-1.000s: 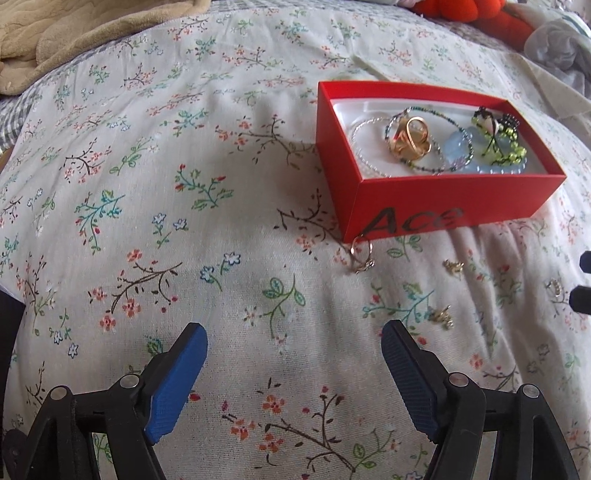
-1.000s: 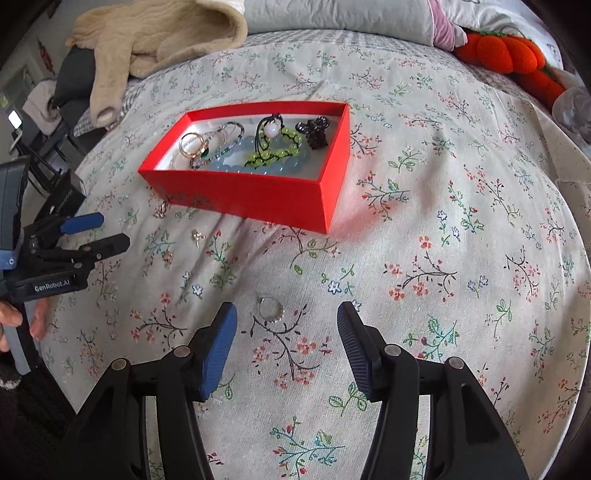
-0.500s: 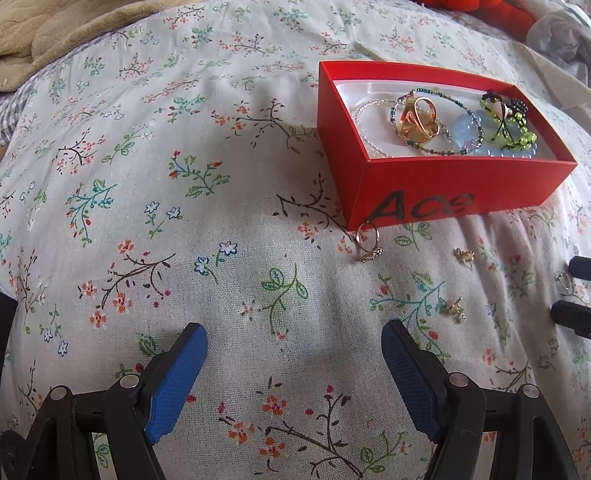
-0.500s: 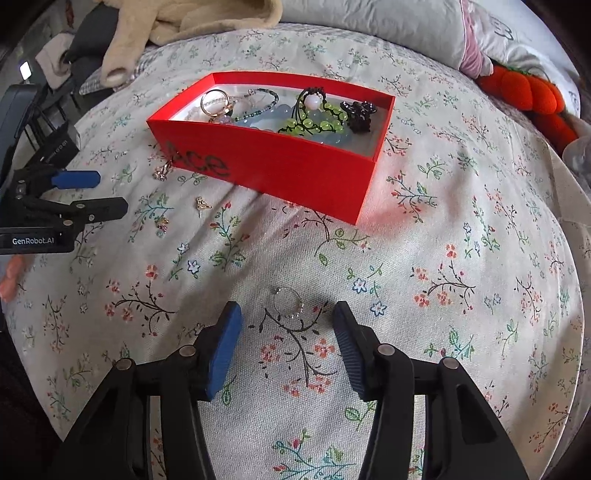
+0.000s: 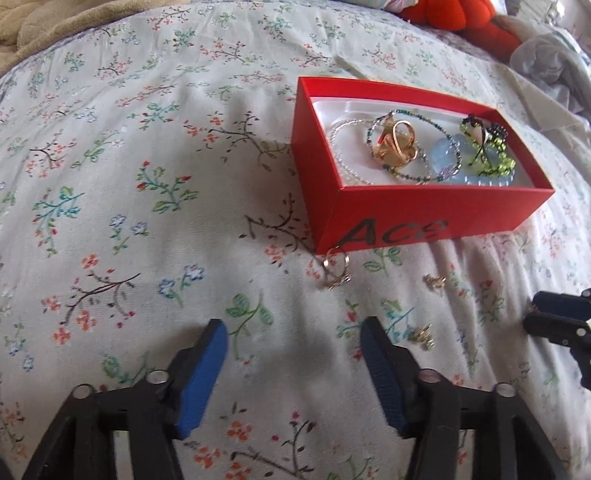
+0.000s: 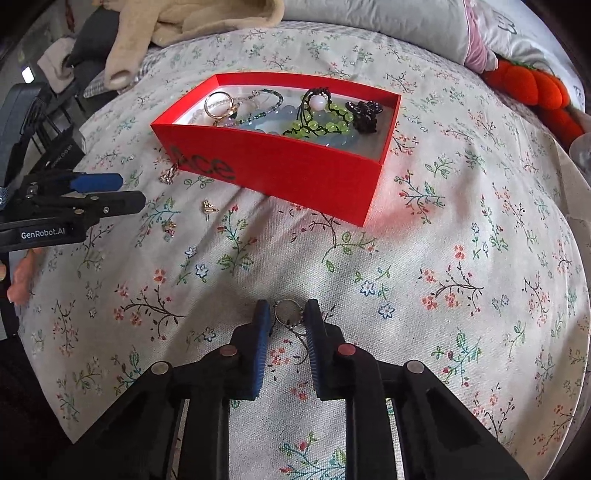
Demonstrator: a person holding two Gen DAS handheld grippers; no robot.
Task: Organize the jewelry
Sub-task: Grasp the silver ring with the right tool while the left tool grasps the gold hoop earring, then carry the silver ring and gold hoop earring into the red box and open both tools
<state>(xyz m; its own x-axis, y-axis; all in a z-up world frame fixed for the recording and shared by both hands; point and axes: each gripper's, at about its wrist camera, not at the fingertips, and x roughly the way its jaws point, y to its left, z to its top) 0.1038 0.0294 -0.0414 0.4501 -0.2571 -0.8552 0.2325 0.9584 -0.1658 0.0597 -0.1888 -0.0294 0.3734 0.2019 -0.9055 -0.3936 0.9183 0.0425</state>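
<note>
Bed with floral bedspread (image 6: pixel 461 258) fills both views; beige knit garment (image 6: pixel 166 22) bunched at the far left edge, grey pillow (image 6: pixel 388 29) and orange plush toy (image 6: pixel 532 88) at the far right. Red box (image 6: pixel 295 173) marked "Ace" sits mid-bed, open top, white lining. Inside it: pale blue bead bracelet (image 6: pixel 291 114), green bead bracelet (image 6: pixel 325 125) with black cord, dark bead cluster (image 6: pixel 364 112) at the right end, thin green-beaded loop (image 5: pixel 413 147), clear-bead strand (image 5: pixel 347 147), chunky gold ring (image 5: pixel 395 146) toward the left end. Loose on the bedspread in front of the box: gold ring (image 5: pixel 334 267) touching the box's near left corner, small gold earring (image 5: pixel 434 281) a bit right of it, another small gold piece (image 5: pixel 421 336) just beside the left tongs' right finger. Left tongs (image 5: pixel 293 332) angled down over bare fabric, jaws closing, nothing between them, pads well apart. Right tongs (image 6: pixel 286 314) angled down nearer the front of the bed, well apart from the box, jaws closing with a thin silver ring (image 6: pixel 288 314) between the pads; ring lies flat on the fabric, pads right at its sides, can't tell whether they press it yet. Fingertips of a hand (image 6: pixel 20 277) visible below the left tongs' body in the right view.
</note>
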